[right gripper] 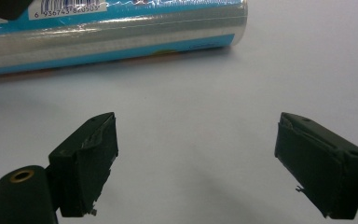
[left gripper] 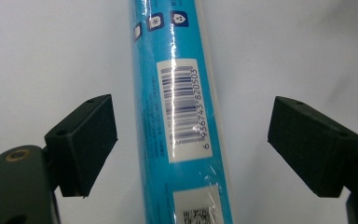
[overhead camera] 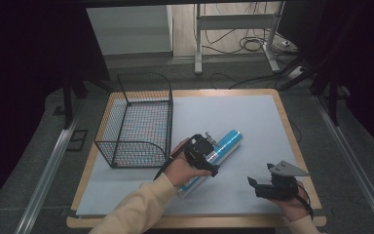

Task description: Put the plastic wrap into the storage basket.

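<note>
A blue, foil-wrapped roll (overhead camera: 226,144) with a white barcode label lies slantwise on the pale mat. My left gripper (overhead camera: 209,157) hangs over its near half, pointing down at it. In the left gripper view the roll (left gripper: 182,107) runs up between the two black jaws of the left gripper (left gripper: 193,126). The jaws stand wide on either side with a clear gap, so it is open. My right gripper (overhead camera: 260,174) sits low at the front right, apart from the roll. It is open (right gripper: 196,135) over bare mat, with the roll (right gripper: 121,32) lying across beyond it.
A black wire basket (overhead camera: 168,126) stands at the left of the pale mat (overhead camera: 233,112), close to the roll's left side. The wooden table edge (overhead camera: 292,141) frames the mat. Desk legs and cables lie on the floor beyond the table.
</note>
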{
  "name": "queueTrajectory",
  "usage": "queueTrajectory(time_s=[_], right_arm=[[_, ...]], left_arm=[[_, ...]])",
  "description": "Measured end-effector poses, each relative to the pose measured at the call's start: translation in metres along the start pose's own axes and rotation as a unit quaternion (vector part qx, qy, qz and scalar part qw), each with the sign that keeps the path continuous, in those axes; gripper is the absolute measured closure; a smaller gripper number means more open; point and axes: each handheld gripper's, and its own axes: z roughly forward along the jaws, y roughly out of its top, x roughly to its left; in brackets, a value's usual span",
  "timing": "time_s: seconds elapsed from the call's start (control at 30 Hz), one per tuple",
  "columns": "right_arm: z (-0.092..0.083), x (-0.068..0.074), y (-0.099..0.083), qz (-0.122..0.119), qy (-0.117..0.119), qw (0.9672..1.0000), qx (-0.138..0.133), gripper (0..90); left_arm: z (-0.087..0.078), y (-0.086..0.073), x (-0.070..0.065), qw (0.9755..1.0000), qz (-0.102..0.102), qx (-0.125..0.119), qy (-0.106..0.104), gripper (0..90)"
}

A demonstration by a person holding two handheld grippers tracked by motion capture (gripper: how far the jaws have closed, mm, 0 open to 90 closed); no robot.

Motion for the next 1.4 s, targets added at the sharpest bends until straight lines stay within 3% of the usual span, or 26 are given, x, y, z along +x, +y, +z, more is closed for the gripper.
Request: queueTrajectory(time_s=[0.33,0.53,0.87,0.97,1.4], right_arm=[[0.0,-0.001,0.0,-0.001,0.0,1.0,0.0,13.7],[0.0,-0.001,0.0,-0.001,0.0,1.0,0.001,13.7],[0.001,0.0,0.0,-0.001,0.001,1.0,0.003,13.7],[0.001,-0.001,-0.001,-0.001,0.001,1.0,0.003,13.7],[0.002,-0.001,-0.001,-0.001,-0.003,1.0,0.009,14.1]], left_arm=[[0.014,0.012,0.006,0.9997,-0.017,0.017,-0.006,15.6],[0.022,0.017,0.008,0.9994,-0.013,0.031,-0.007,16.5],[0.043,0.026,0.009,0.9979,-0.022,0.061,-0.009,16.8],[0.051,0.028,0.012,0.9966,-0.03,0.075,-0.017,18.5],[0.07,0.03,0.013,0.993,-0.035,0.113,-0.009,27.7]])
